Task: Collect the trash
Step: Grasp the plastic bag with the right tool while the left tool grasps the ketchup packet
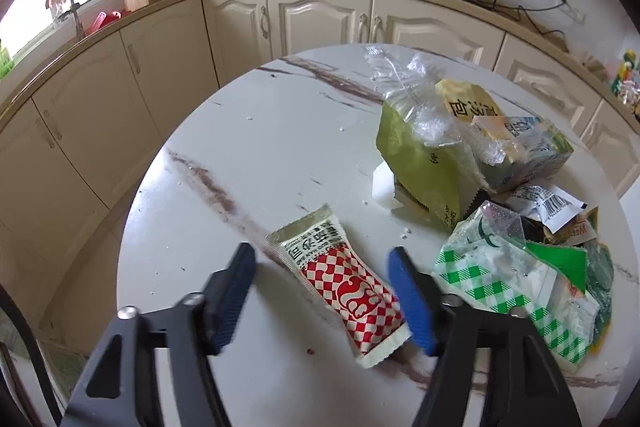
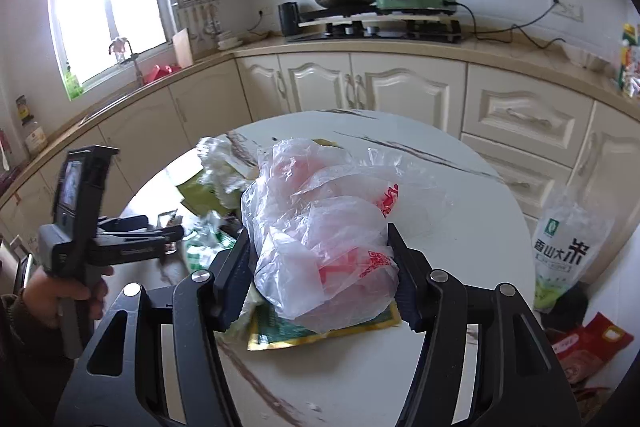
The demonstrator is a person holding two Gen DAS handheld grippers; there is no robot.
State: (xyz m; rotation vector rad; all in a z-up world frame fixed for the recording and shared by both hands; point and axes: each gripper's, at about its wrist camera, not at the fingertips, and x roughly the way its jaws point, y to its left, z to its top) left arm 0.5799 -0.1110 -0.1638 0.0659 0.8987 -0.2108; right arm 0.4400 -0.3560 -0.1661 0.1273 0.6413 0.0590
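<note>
Lower middle of the left wrist view: left gripper, jaws about half wide, straddling the sachet. Right pad just over the sachet's right edge, left pad clear of it, so no squeeze yet. Lies flat on the desk, slanting from upper left to lower right, red-checked half nearest. Looks light, thin and limp, probably with a soft filling; glossy film, so likely slippery. Best taken across the narrow middle or by a crimped end seal, with one pad slid low to the desk to get under the edge; a hard pinch on the belly could burst it.

To the right, touching nothing of the sachet: pile of wrappers, checked green film nearest, olive pouch behind. All light and crackly, apt to slip or scatter if nudged.

Lower middle of the right wrist view: right gripper, jaws closed on the bag, a crumpled clear plastic bag with red print, bulging up between the pads. Nearly weightless and soft, springs back when let go, so holds only while bunched. Beneath it, a flat packet on the desk. At the left edge, a hand holding the other gripper.
</note>
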